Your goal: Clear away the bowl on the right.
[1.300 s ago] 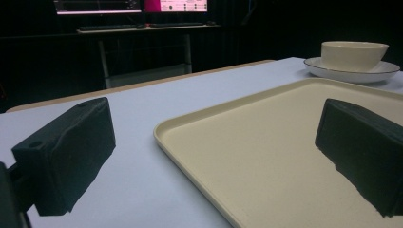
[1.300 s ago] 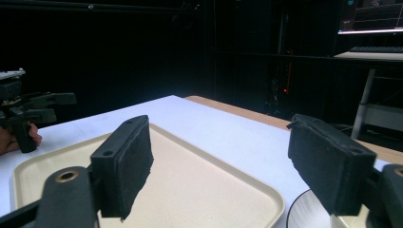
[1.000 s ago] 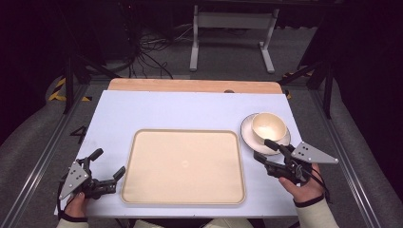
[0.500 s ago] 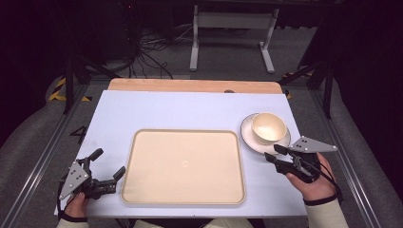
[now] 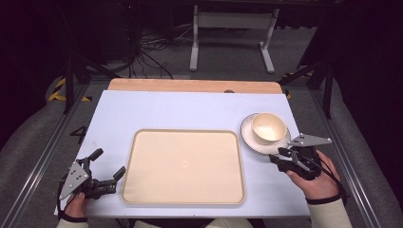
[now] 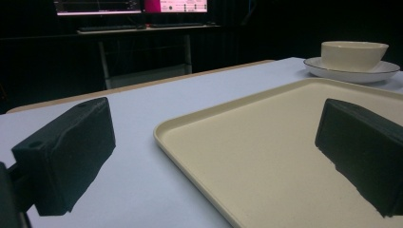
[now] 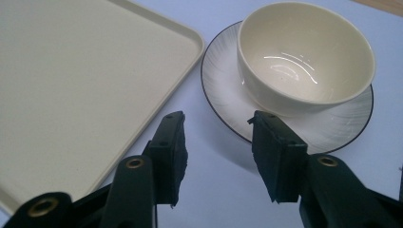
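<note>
Dark surroundings close in on a pale blue-white surface [image 5: 190,111] with a wooden strip along its far edge; beyond it stand a metal stand, loose cables and, in the left gripper view, lit monitors. On the surface lies a wide cream tray [image 5: 184,166], bare, and just right of it a white plate [image 5: 252,137] with a thin dark rim, carrying a cream bowl [image 5: 269,127] that sits upright and empty. The right tool [image 5: 284,159] hangs just short of the plate's near edge, jaws parted and holding nothing. The left tool [image 5: 107,168] rests low at the tray's left rim, jaws wide apart, also empty. Bowl and plate look like glazed ceramic: stiff, fairly weighty, slick and prone to chipping, and the bowl may slide on the plate if tilted. Pinching the bowl's rim, one jaw inside and one outside, seems the surest hold; the plate's thin lip offers less purchase.
</note>
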